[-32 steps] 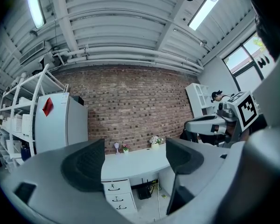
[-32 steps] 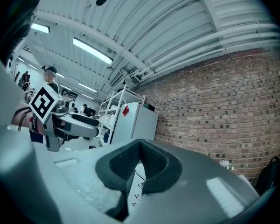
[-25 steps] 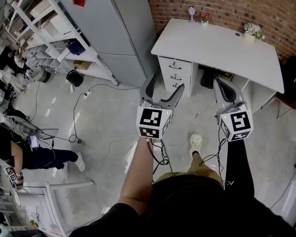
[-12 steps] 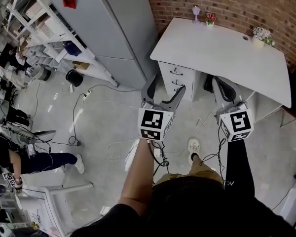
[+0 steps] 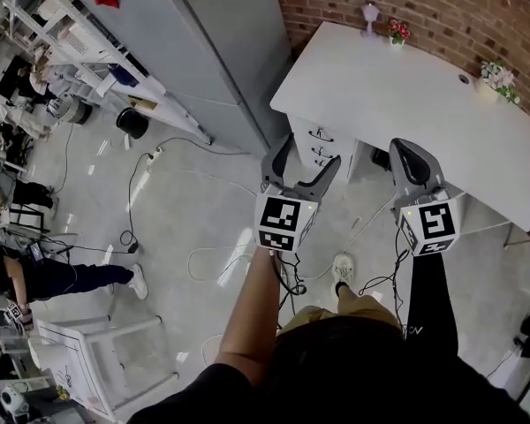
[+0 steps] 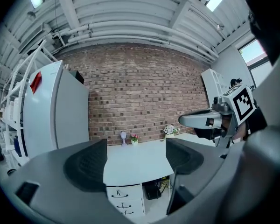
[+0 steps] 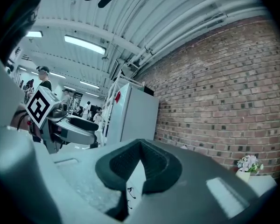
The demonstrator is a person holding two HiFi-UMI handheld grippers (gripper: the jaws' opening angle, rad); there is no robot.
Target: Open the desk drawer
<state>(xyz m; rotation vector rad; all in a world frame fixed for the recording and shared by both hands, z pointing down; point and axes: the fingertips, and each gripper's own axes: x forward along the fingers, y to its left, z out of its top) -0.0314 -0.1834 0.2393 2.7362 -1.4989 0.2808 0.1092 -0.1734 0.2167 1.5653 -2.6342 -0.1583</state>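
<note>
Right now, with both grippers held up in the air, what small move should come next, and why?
Probably a step closer, lowering the left gripper toward the top drawer's handle. Its jaws stand apart with nothing between them, so it is ready to grasp. The left gripper view shows the white desk some way ahead, not within touch, and that drawer looks shut.

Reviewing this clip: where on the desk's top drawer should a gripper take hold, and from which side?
Take the small dark handle on the front of the top drawer, coming straight at that front from the open floor. It is the only part standing out from the flat face. The left gripper, jaws apart and empty, points that way and probably suits.
</note>
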